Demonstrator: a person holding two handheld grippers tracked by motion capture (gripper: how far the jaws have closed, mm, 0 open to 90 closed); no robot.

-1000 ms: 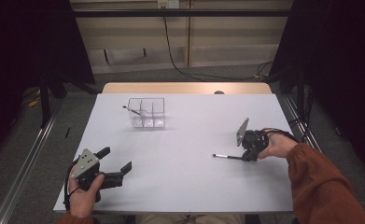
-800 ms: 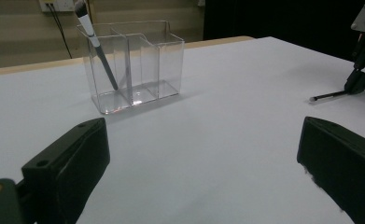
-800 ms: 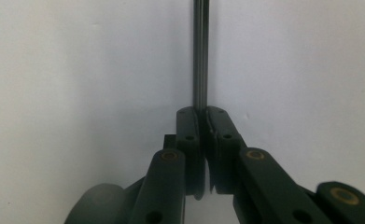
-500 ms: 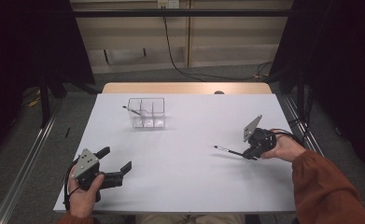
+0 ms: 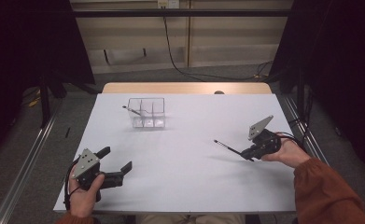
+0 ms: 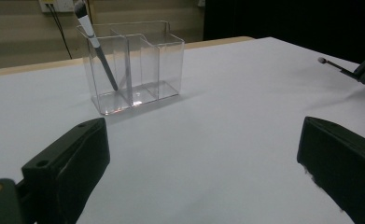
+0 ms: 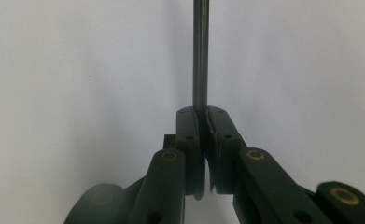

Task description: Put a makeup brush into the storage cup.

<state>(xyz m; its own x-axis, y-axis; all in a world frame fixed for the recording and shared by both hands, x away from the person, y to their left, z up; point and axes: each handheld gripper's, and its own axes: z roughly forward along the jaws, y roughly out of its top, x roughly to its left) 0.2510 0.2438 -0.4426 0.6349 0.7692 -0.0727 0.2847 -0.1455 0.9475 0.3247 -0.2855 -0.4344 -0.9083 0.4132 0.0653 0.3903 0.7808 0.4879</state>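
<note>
A white surface [image 5: 185, 158] is seen with a clear organizer [image 5: 146, 112] standing toward its far left, one brush [image 6: 95, 43] leaning in the compartment that lies at the left in the left gripper view. At the near left, the left hand-held gripper [image 5: 118, 161] is held just above the surface with its jaws spread wide and nothing between them. At the right, well apart from the organizer, a thin dark brush [image 5: 230, 149] is clamped between the narrow jaws of the right hand-held gripper [image 5: 249, 155] and is pointed left, raised off the surface.
</note>
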